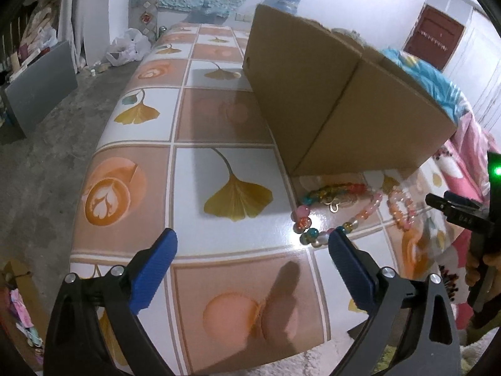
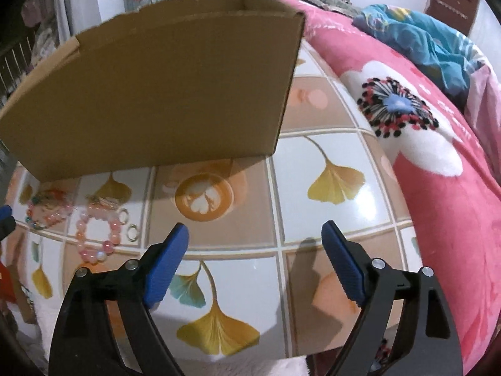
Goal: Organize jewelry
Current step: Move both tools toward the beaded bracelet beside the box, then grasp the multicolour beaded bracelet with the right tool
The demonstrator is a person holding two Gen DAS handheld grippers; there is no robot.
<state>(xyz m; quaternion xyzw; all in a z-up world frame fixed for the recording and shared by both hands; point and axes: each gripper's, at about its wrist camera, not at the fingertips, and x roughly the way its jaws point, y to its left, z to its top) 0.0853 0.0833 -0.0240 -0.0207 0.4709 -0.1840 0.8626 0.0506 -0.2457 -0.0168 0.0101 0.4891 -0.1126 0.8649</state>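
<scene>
Both grippers, left and right, hang with jaws wide and empty; bracelets lie by the box, and a careless pinch could scatter beads off the worktop.

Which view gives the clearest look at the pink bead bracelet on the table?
The right wrist view: the pink bead bracelet shows as a whole loop, slightly blurred, with two small metal rings beside it. In the left wrist view the same bracelet sits far right, squeezed by the fisheye and partly washed out by glare.
</scene>
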